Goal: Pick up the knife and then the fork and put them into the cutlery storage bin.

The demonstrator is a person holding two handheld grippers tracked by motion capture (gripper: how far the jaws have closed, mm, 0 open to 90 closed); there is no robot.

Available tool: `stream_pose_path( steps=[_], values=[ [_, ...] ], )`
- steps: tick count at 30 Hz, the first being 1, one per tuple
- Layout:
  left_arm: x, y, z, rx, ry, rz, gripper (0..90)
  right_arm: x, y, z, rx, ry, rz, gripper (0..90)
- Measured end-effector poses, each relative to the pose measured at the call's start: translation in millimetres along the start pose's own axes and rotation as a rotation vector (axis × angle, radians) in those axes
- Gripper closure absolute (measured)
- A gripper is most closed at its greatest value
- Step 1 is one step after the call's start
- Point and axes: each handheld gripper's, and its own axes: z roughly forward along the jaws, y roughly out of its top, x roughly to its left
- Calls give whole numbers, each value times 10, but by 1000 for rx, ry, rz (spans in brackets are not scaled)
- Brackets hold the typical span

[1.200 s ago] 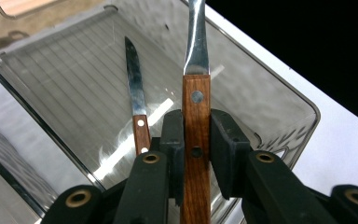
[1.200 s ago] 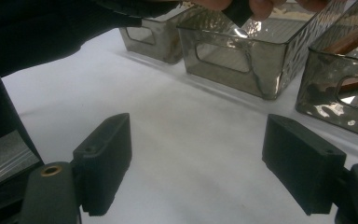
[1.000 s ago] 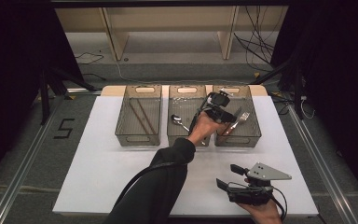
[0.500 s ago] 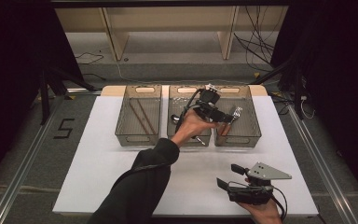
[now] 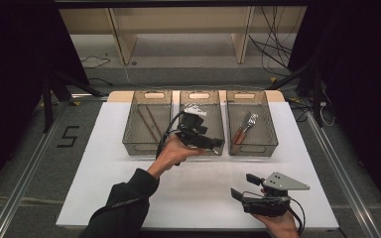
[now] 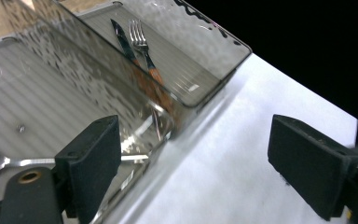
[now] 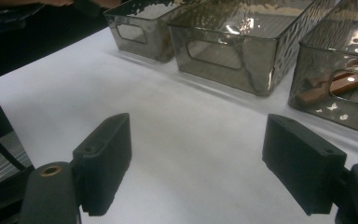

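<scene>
Looking down from the high view, my left gripper point(image 5: 217, 143) hangs wide open and empty over the middle bin point(image 5: 202, 101); a floor "5" point(image 5: 69, 136) is the sole writing. In the left gripper view, the fork point(image 6: 142, 43) lies beside a knife point(image 6: 122, 36) in the right bin point(image 6: 223, 35): stiff, light, slippery steel, best pinched at its wooden handle. In the right gripper view, my right gripper point(image 7: 196, 163) gapes empty over the white table point(image 7: 177, 140).

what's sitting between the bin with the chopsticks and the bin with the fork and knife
The middle bin, seen in the high view. The left gripper hovers over its near end, and the left gripper view shows a spoon lying in it.
</scene>
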Motion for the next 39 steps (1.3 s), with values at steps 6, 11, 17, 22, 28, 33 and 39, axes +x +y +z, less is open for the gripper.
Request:
stream_pose_path(
  steps=[6, 11, 17, 22, 28, 33, 39],
  values=[
    [37, -260, -246, -25, 13, 9, 163, 7, -1, -6, -2, 0, 4, 245],
    [86, -439, -416, -51, 20, -2, 162, 6, -2, -3, 0, -1, 1, 245],
    [99, -593, -522, -60, 28, 6, 156, 15, 2, 3, 0, 0, -4, 245],
    [79, -702, -608, -71, 31, 18, 153, 15, 1, -6, -3, -2, 0, 245],
    [55, -836, -739, -87, 54, 40, 152, 14, 0, -6, -3, -2, -1, 245],
    [39, -986, -857, -105, 73, 30, 152, 17, 2, -8, -4, -2, -4, 244],
    [68, -1165, -953, -110, 71, 16, 152, 22, 3, -1, -2, -1, -8, 244]
  ],
)
